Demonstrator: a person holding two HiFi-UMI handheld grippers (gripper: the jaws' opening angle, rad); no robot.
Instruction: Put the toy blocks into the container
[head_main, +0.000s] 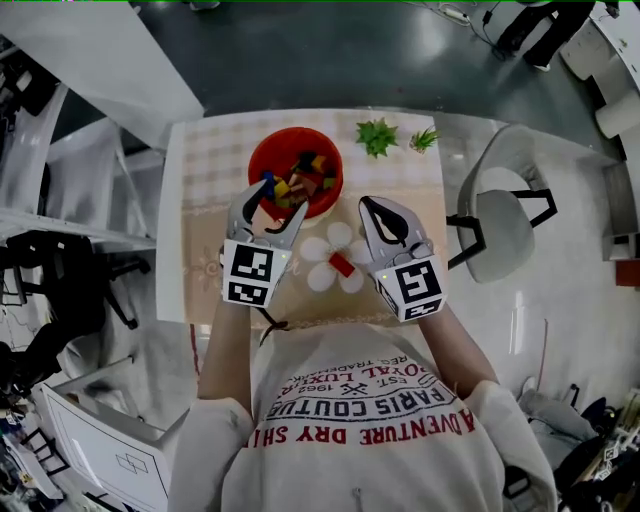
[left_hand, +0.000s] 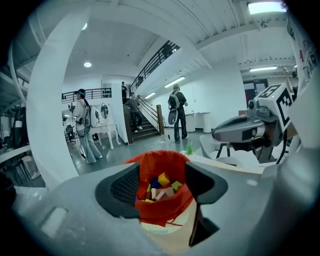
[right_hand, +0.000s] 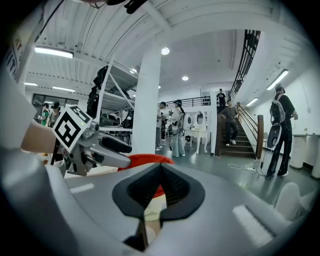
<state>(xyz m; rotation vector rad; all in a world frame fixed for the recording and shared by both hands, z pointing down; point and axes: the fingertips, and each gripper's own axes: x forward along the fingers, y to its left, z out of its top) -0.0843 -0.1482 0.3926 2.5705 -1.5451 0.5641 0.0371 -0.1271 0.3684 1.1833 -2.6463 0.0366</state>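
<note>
A red bowl (head_main: 295, 165) stands at the middle back of the table and holds several coloured toy blocks (head_main: 300, 180). My left gripper (head_main: 270, 207) hovers at the bowl's near rim, open, with nothing between its pads. The left gripper view looks straight into the bowl (left_hand: 159, 161) at the blocks (left_hand: 162, 186). One red block (head_main: 341, 264) lies on a white flower-shaped dish (head_main: 322, 275) in front of the bowl. My right gripper (head_main: 372, 207) is above the dish's right side, shut and empty; its pads (right_hand: 172, 187) meet at the tips.
Two small green plants (head_main: 377, 135) (head_main: 424, 139) stand at the table's back right. A grey chair (head_main: 500, 220) is just off the table's right edge. Shelving and desks crowd the left side.
</note>
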